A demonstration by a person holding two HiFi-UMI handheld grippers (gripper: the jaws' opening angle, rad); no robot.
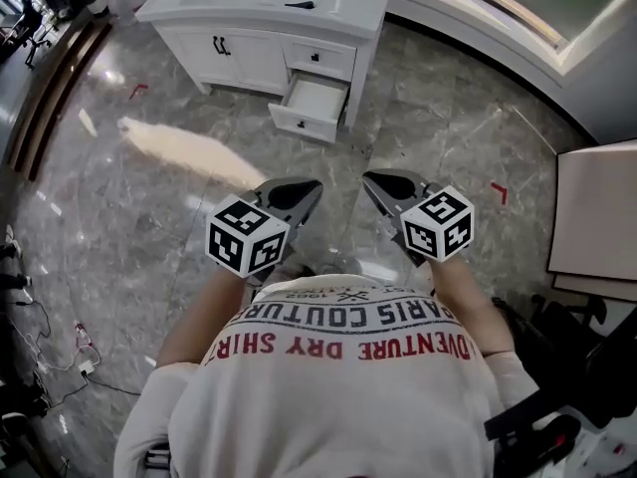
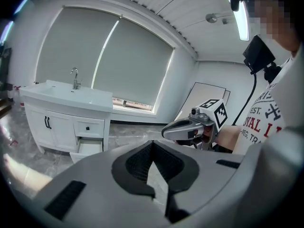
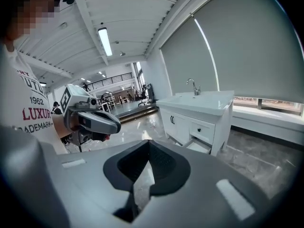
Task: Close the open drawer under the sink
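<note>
A white sink cabinet [image 1: 261, 8] stands far ahead on the grey marble floor. Its lower right drawer [image 1: 311, 108] is pulled out and looks empty; the drawer above it is shut. The same open drawer [image 2: 89, 147] shows at lower left in the left gripper view, and the drawer [image 3: 198, 147] also shows right of centre in the right gripper view. My left gripper [image 1: 311, 185] and right gripper [image 1: 370, 178] are held close to my chest, well short of the cabinet. Both point toward it, shut and holding nothing. Each appears in the other's view: right gripper [image 2: 166, 132], left gripper [image 3: 115, 126].
A curved white window ledge [image 1: 478, 28] runs behind and right of the cabinet. A white board [image 1: 595, 212] leans at the right, with dark gear below it. Cables [image 1: 40, 361] lie at the left. A pale patch [image 1: 184, 152] and red tape marks [image 1: 498, 192] mark the floor.
</note>
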